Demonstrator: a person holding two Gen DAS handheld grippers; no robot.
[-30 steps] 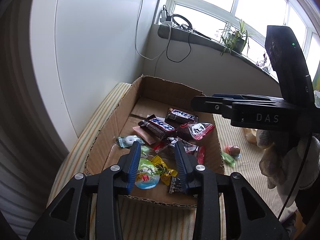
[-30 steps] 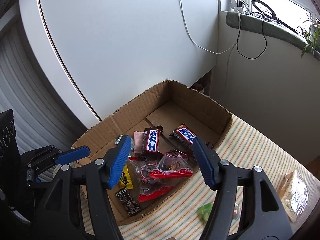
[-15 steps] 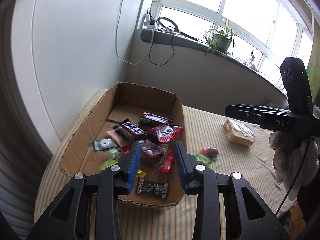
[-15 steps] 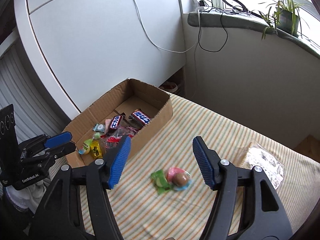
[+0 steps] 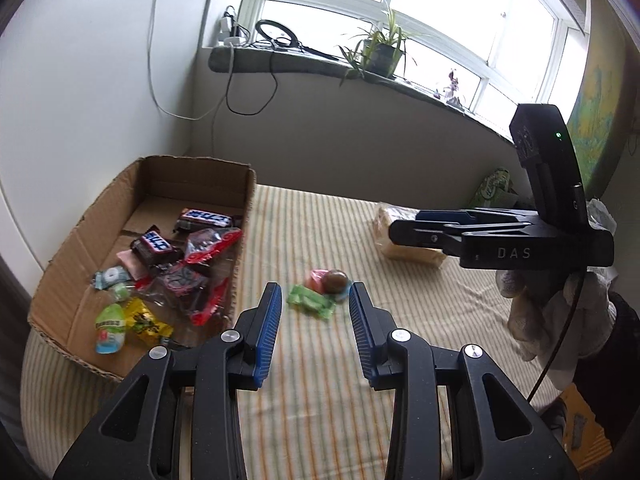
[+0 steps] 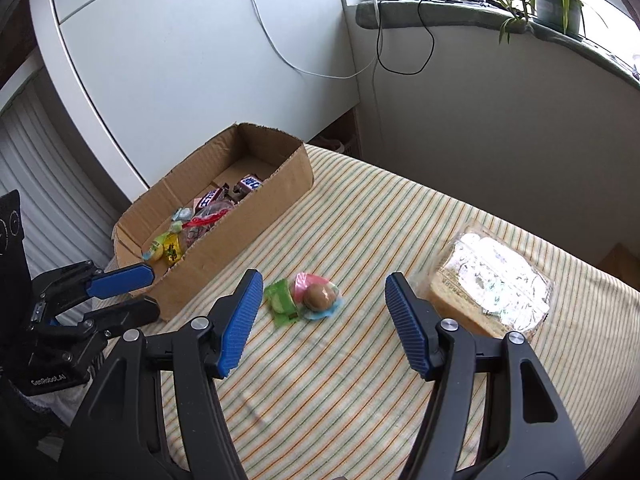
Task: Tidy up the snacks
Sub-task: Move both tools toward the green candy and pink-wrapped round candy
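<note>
Two grippers hung over the striped tablecloth (image 6: pixel 400 220). At its left stood the cardboard box (image 6: pixel 248 236) holding chocolate bars (image 5: pixel 157 246). Both the right gripper (image 6: pixel 320 320) and left gripper (image 5: pixel 314 330) were spread wide, empty, just short of the green candy wrapper (image 6: pixel 282 302) touching the brown ball sweet (image 6: pixel 318 296).

My left hand-held gripper (image 5: pixel 314 306) and right hand-held gripper (image 6: pixel 323 312) are black with ribbed blue pads. The cloth (image 6: pixel 360 380) under them is cream with thin green and orange stripes. The box (image 6: pixel 256 216) is plain brown cardboard. On the cloth lie a green wrapper (image 6: pixel 282 302) and a brown ball (image 6: pixel 318 296) on pink and pale blue.
</note>
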